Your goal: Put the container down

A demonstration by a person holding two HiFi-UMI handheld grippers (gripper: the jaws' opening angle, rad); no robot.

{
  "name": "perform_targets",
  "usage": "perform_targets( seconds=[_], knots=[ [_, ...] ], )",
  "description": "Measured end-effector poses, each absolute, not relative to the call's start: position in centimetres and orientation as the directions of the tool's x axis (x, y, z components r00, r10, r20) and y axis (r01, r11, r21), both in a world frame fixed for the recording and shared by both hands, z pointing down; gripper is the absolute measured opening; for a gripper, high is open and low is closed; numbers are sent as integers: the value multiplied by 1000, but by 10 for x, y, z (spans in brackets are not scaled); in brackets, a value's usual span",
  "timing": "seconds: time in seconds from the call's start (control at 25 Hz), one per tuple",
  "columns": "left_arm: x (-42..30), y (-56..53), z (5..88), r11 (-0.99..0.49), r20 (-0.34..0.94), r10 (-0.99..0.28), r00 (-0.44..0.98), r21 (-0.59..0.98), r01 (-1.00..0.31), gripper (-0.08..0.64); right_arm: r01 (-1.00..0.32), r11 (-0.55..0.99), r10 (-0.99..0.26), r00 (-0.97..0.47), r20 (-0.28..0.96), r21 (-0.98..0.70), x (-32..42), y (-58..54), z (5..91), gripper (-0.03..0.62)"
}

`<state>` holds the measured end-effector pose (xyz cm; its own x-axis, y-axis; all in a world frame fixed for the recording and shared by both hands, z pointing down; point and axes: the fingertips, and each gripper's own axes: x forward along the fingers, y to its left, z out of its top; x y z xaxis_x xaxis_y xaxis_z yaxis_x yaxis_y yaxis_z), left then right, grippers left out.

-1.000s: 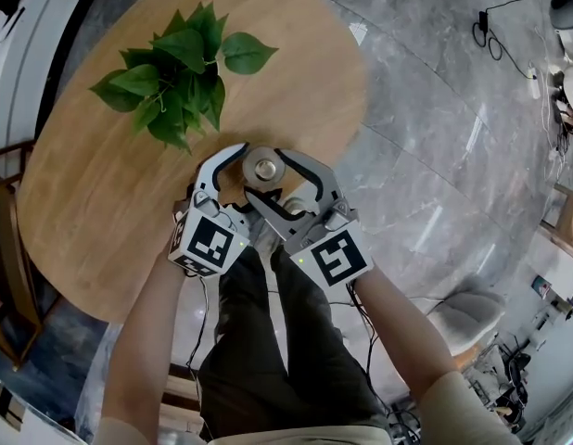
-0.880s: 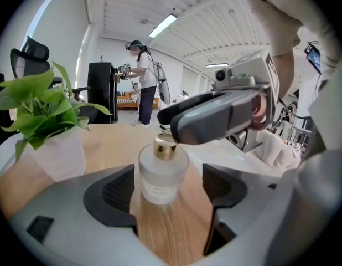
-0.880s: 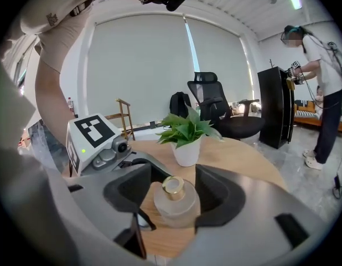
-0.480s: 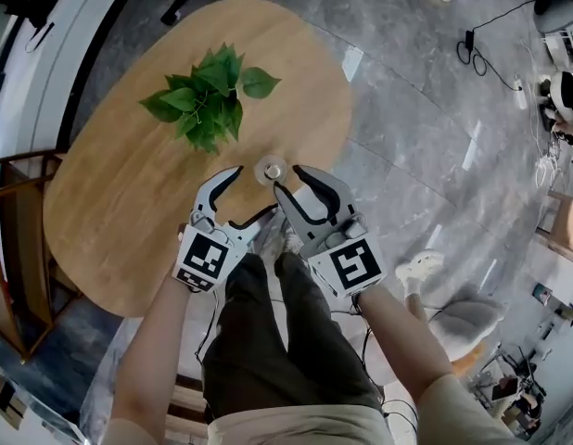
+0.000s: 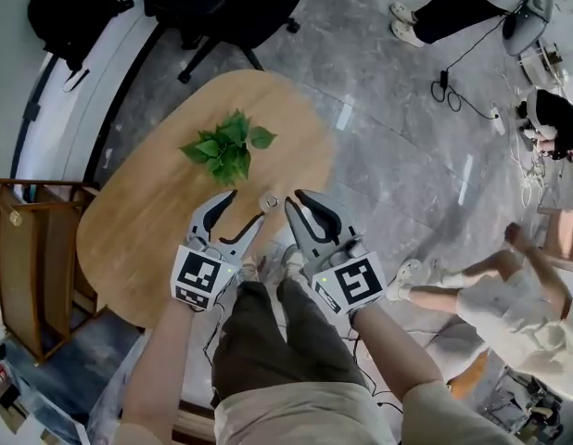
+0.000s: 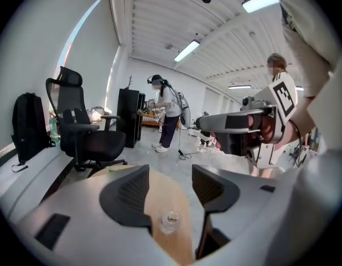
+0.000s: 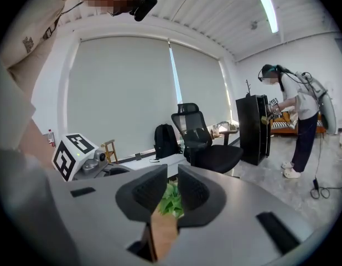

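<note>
The container (image 5: pixel 269 201), a little clear jar, sits on its own at the right near edge of the wooden table (image 5: pixel 147 230), with nobody's jaws on it. It's so small from up top that we can't say what's in it. The left gripper (image 5: pixel 246 208) hangs just to its near left, jaws just been closing but with a fair gap and nothing between them. We only see the jar way down through that gap. The right gripper (image 5: pixel 300 200) is just right of it, jaws just been closing to a narrow slit, empty too. Its own view only gives us a sliver of table and some leaves. The plant (image 5: pixel 228 148) stands farther back, pot buried under leaves. Our legs hide the table's near edge.
</note>
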<state>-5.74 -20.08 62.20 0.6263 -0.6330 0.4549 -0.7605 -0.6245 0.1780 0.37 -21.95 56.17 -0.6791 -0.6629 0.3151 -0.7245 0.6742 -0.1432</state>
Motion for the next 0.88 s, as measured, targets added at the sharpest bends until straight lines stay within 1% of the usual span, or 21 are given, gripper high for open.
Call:
perform_targets(
  seconds=[0.12, 0.24, 0.36, 0.48, 0.64, 0.88],
  knots=[
    [-65, -205, 578, -621, 413, -669, 619, 147, -770, 184, -740, 660, -687, -664, 296, -130, 5, -222, 525, 38],
    [-68, -207, 531, -622, 357, -703, 615, 112, -775, 147, -755, 646, -711, -648, 271, -109, 8, -224, 487, 34],
    [-72, -198, 488, -607, 331, -728, 600, 95, -789, 101, -764, 639, -725, -636, 264, -89, 10, -219, 449, 32],
    [-76, -193, 446, -598, 302, -748, 591, 80, -798, 89, -772, 631, -737, -628, 249, -82, 11, -218, 406, 30],
    [-82, -186, 391, -584, 252, -774, 582, 75, -809, 73, -744, 660, -724, -666, 176, -102, 12, -210, 343, 26],
    [-96, -179, 312, -568, 137, -810, 571, 64, -821, 46, -724, 689, -720, -689, 83, -31, 15, -191, 256, 18]
  ],
)
